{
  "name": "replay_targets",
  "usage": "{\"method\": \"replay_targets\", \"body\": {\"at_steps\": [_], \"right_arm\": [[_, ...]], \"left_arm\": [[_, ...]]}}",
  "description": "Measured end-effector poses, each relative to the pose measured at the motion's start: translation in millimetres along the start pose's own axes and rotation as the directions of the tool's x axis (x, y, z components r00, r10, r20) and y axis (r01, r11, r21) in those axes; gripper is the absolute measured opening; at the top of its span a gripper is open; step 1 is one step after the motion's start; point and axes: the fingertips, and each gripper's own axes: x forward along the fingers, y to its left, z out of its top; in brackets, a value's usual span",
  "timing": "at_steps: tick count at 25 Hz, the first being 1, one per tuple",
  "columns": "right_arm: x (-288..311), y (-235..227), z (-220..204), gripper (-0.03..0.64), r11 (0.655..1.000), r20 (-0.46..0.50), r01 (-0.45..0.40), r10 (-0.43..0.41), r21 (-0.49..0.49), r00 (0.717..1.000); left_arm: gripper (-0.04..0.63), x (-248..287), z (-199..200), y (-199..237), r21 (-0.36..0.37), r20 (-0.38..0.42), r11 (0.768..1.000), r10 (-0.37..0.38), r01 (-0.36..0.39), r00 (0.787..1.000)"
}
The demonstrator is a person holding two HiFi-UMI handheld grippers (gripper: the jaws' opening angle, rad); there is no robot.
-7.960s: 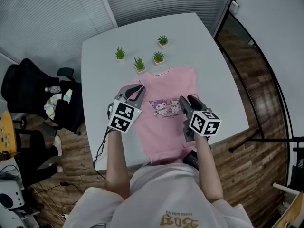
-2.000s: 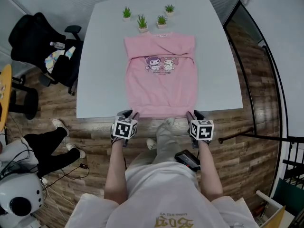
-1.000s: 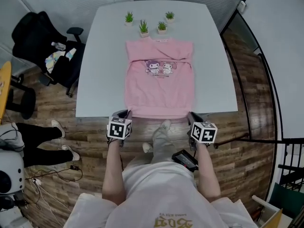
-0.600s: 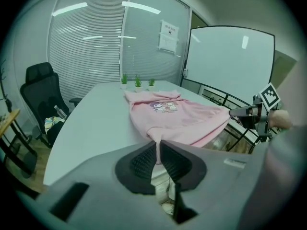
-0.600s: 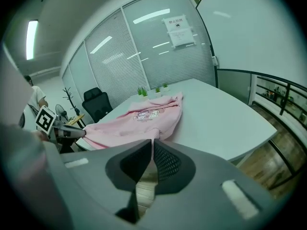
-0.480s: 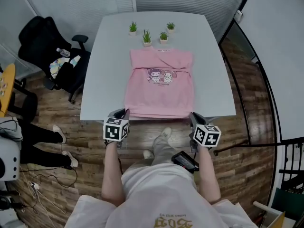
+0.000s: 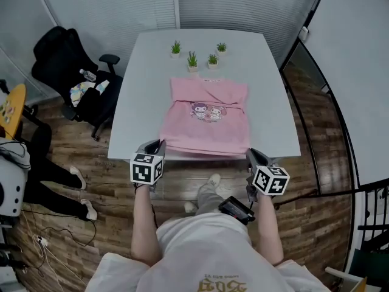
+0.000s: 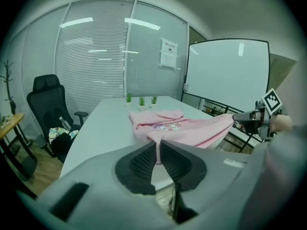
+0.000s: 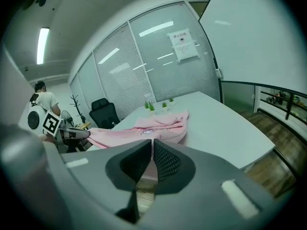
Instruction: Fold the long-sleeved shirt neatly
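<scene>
A pink long-sleeved shirt (image 7: 203,120) with a cartoon print lies on the white table (image 7: 137,102), collar toward the far side. Its near hem is raised off the table's front edge. My left gripper (image 7: 157,147) is shut on the hem's left corner, and pink cloth (image 8: 156,145) hangs between its pads. My right gripper (image 7: 250,156) is shut on the hem's right corner (image 9: 152,150). The shirt (image 8: 187,124) stretches across to the right gripper (image 8: 250,120) in the left gripper view. From the right gripper view, the shirt (image 9: 144,131) runs over to the left gripper (image 9: 72,133).
Several small potted plants (image 7: 192,60) stand behind the collar. A black office chair (image 7: 64,56) with things on it is left of the table. A glass wall with blinds (image 8: 96,56) is behind, and a whiteboard (image 8: 225,73) is to the right. A person (image 9: 41,104) stands at the left.
Both grippers have risen with the hem corners, lifting the shirt's near edge off the table front. The head camera has drawn back, so the table looks smaller.
</scene>
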Motion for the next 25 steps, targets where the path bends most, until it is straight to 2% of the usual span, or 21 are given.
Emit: {"method": "replay_targets", "body": {"at_steps": [13, 18, 25], "right_arm": [[-29, 11, 40, 0.026, 0.999, 0.117, -0.036, 0.031, 0.039, 0.993], [-36, 13, 50, 0.026, 0.999, 0.145, -0.040, 0.035, 0.034, 0.989], [-35, 14, 50, 0.026, 0.999, 0.152, -0.034, 0.027, 0.040, 0.988]], "left_arm": [[0.032, -34, 52, -9, -0.031, 0.161, 0.998, -0.040, 0.045, 0.986], [0.032, -38, 60, -12, -0.021, 0.175, 0.999, -0.041, 0.045, 0.984], [0.032, -33, 55, -12, -0.017, 0.152, 0.999, -0.044, 0.047, 0.987]]}}
